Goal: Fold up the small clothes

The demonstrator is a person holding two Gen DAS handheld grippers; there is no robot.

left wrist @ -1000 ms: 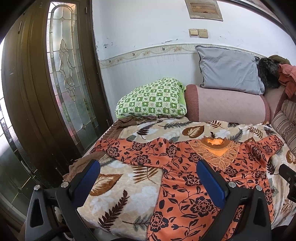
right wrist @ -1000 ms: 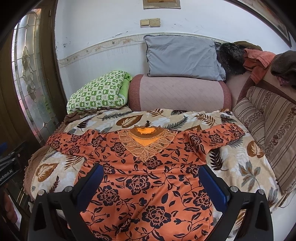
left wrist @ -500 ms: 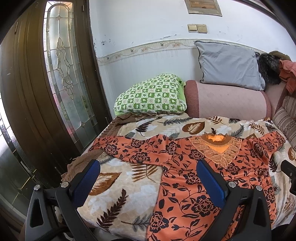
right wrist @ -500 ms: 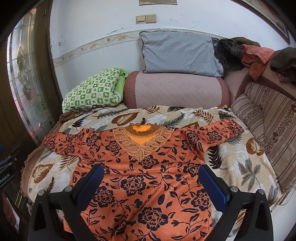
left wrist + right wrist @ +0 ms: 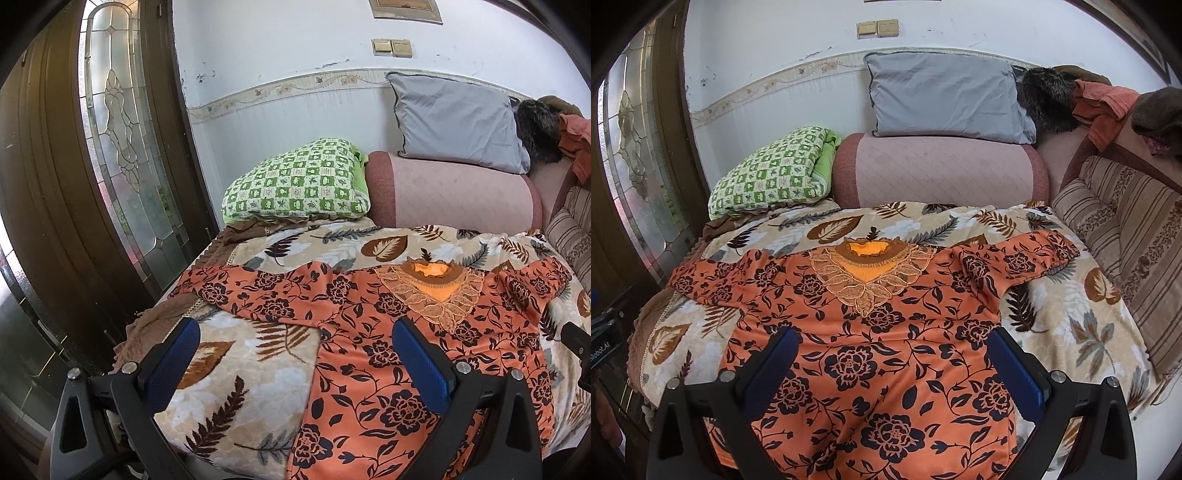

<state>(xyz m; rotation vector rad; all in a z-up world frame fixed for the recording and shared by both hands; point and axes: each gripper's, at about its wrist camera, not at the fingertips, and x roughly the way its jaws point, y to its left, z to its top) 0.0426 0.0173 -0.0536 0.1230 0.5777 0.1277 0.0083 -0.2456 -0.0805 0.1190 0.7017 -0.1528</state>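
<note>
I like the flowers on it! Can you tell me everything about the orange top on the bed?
The orange top is soft-looking cloth printed with dark flowers and leaves. Its neck has a lacy tan panel coming to a point, with plain orange inside. It lies flat and unfolded, face up, on the leaf-patterned blanket, both sleeves spread sideways, neck toward the pillows. Its bottom edge runs out of view. Neither gripper holds it; the blue fingers are spread open in front of it.

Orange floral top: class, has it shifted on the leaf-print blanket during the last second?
No. The orange floral top lies spread as before: its lace neckline sits by the same brown leaf on the leaf-print blanket. Only the cameras drifted slightly.
</note>
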